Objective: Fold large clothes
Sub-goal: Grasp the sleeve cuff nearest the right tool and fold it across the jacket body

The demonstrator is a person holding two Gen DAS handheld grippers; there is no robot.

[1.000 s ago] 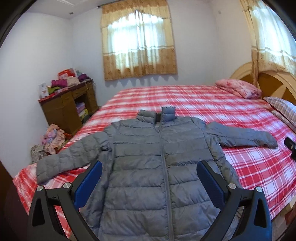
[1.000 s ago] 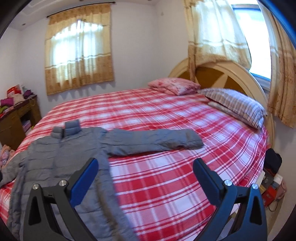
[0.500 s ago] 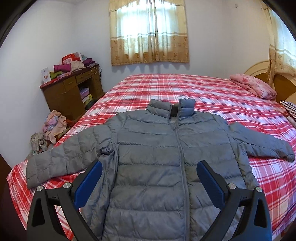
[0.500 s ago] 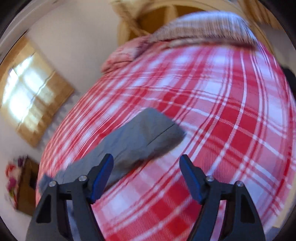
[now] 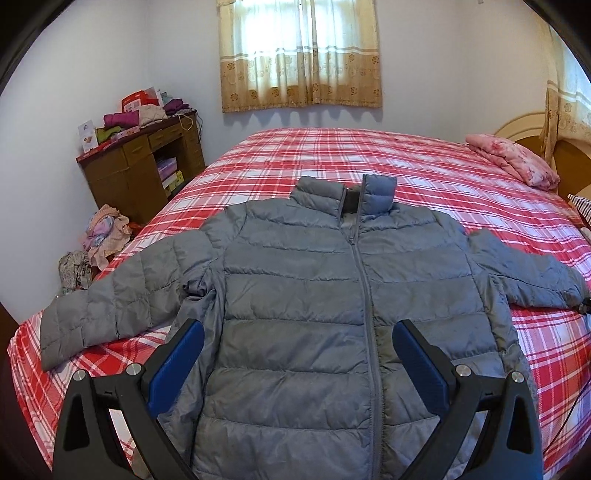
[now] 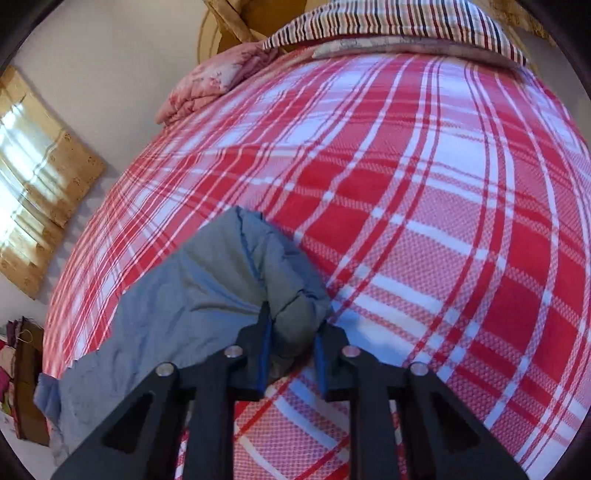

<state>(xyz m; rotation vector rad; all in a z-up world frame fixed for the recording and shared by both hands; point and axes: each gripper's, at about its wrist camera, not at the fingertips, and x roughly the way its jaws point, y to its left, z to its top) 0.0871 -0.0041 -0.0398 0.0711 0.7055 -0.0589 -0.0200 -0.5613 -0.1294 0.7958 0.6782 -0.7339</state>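
A grey puffer jacket [image 5: 332, 295] lies flat, zipped, front up, on the red plaid bed [image 5: 332, 155], both sleeves spread out sideways. My left gripper [image 5: 295, 358] is open and empty, hovering above the jacket's lower front. My right gripper [image 6: 293, 332] is down at the bed and shut on the cuff of the jacket's right-hand sleeve [image 6: 229, 269], with the puffy fabric pinched between the blue pads. That sleeve end shows at the right edge of the left wrist view [image 5: 546, 277].
A pink pillow [image 5: 513, 162] and a striped pillow [image 6: 388, 22] lie by the wooden headboard. A brown desk [image 5: 144, 166] piled with clothes stands left of the bed, with a heap of clothes [image 5: 99, 240] on the floor beside it.
My right gripper dropped onto the sleeve cuff and closed on it. My left gripper drifted closer over the jacket and stayed open.
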